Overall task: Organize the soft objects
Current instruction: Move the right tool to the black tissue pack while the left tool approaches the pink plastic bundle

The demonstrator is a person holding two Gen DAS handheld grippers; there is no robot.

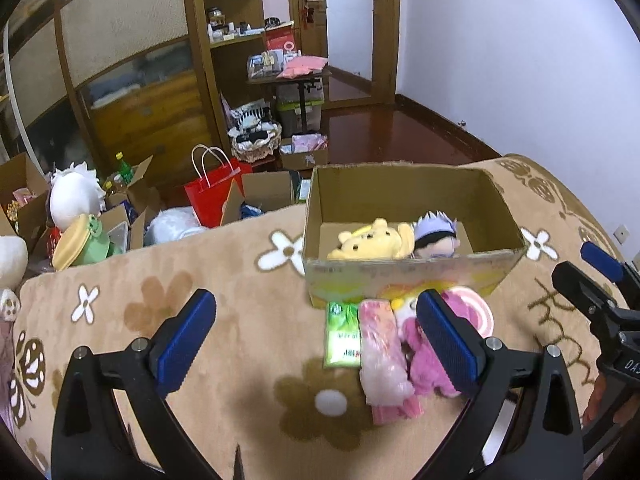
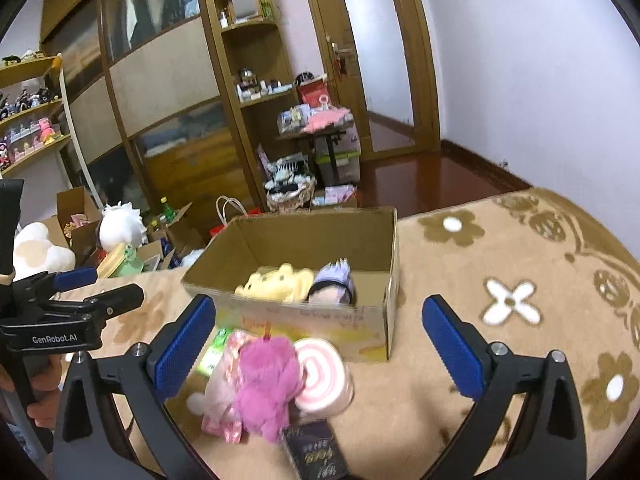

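An open cardboard box [image 1: 404, 276] [image 2: 300, 316] stands on the flowered blanket. Inside lie a yellow bear plush [image 1: 372, 240] [image 2: 276, 282] and a doll with a purple crown [image 1: 436, 236] [image 2: 334, 284]. In front of the box lie a green packet [image 1: 343, 334], a pale pink bagged toy [image 1: 382, 356] [image 2: 222, 388], a magenta plush [image 1: 426, 360] [image 2: 266, 384], a pink swirl roll cushion [image 1: 478, 312] [image 2: 324, 376] and a dark packet [image 2: 316, 452]. My left gripper [image 1: 316, 344] is open above the blanket, left of the pile. My right gripper [image 2: 320, 352] is open above the pile.
The blanket [image 1: 200, 288] [image 2: 500, 344] covers a bed-like surface. Beyond its far edge the floor holds cardboard boxes, a red paper bag [image 1: 216, 196], a white plush [image 1: 76, 196] and a basket [image 1: 256, 140]. A wardrobe and shelves stand behind.
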